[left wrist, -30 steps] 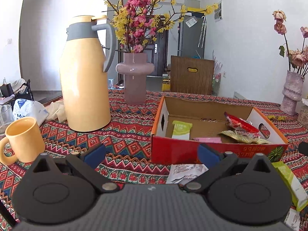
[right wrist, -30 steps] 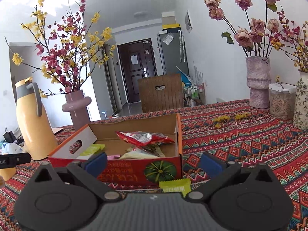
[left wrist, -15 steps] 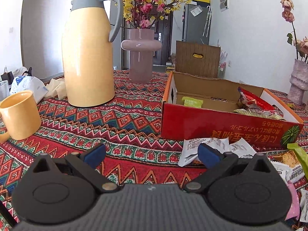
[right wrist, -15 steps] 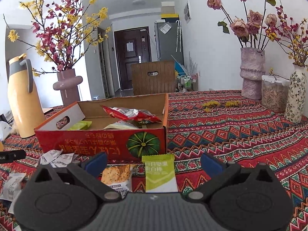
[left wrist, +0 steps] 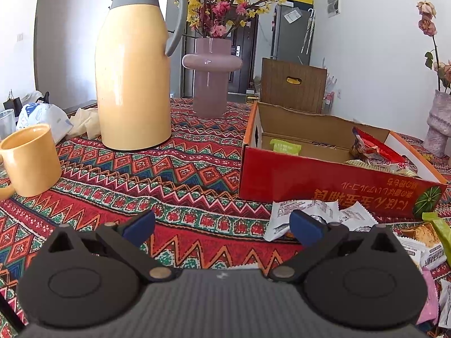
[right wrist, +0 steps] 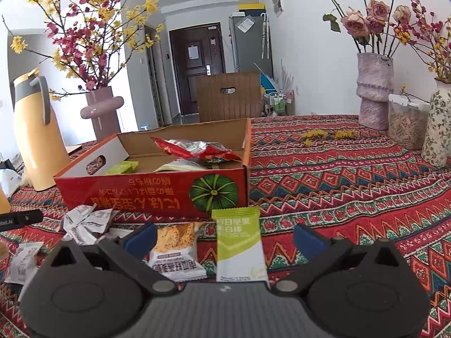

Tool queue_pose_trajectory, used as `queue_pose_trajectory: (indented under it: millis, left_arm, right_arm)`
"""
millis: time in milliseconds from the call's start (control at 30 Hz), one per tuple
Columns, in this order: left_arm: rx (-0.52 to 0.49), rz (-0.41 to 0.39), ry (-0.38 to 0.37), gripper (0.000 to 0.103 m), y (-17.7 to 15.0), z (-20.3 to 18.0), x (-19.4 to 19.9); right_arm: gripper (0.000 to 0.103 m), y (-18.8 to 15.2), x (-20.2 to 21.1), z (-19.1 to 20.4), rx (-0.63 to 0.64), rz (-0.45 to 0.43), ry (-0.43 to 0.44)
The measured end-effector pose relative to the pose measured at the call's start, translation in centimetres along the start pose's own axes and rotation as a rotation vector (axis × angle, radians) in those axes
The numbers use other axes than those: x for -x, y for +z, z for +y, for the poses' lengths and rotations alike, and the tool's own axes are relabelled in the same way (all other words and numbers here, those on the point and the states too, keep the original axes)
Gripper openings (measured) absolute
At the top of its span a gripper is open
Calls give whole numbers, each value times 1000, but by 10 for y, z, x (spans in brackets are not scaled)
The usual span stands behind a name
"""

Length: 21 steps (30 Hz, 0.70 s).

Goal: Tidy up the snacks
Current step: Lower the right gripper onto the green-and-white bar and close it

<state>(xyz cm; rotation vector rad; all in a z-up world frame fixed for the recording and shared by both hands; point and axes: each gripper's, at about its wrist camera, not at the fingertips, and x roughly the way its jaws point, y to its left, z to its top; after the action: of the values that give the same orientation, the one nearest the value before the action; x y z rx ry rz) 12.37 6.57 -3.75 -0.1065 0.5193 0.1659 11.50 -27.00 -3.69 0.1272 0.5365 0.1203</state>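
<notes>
Right gripper (right wrist: 224, 235) low, fingers spread, narrowing around green packet (right wrist: 239, 242)

Red box (right wrist: 157, 191), lime-green packet (right wrist: 239, 242) — zigzag red tablecloth (right wrist: 352, 197), yellow jug (left wrist: 132, 79)

- The table (right wrist: 338, 186) is covered by a cloth with red zigzag patterns.
- A red cardboard box (right wrist: 157, 194) stands open near the middle, with snack packets inside.
- A green packet (right wrist: 239, 242) and an orange-and-white packet (right wrist: 177, 250) lie flat just in front of the box, toward the near edge.
- Crumpled white wrappers (left wrist: 315, 214) lie beside them, at the foot of the box.
- A yellow jug (left wrist: 132, 67) and a yellow mug (left wrist: 31, 160) stand on the left side.
- A mauve vase (left wrist: 211, 76) stands behind the jug, toward the far edge.
- On the right side stand a rough pink vase (right wrist: 373, 90), a clear jar (right wrist: 407, 124) and a flowered vase (right wrist: 438, 126).
- Yellow petals (right wrist: 328, 134) are scattered near them.
</notes>
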Motion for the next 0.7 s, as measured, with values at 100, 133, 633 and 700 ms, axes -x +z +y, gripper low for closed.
queue_pose_trajectory:
  millis: [100, 133, 633, 700]
  left_arm:
    - [8, 5, 0, 103, 0, 1, -1]
    - [8, 6, 0, 103, 0, 1, -1]
    - [11, 21, 12, 103, 0, 1, -4]
    - [11, 24, 13, 103, 0, 1, -5]
  right_arm:
    - [93, -1, -2, -9, 3, 20, -20]
    - [92, -1, -3, -11, 7, 28, -22]
    - [42, -6, -42, -6, 38, 159, 5]
    - [39, -8, -41, -5, 48, 150, 0]
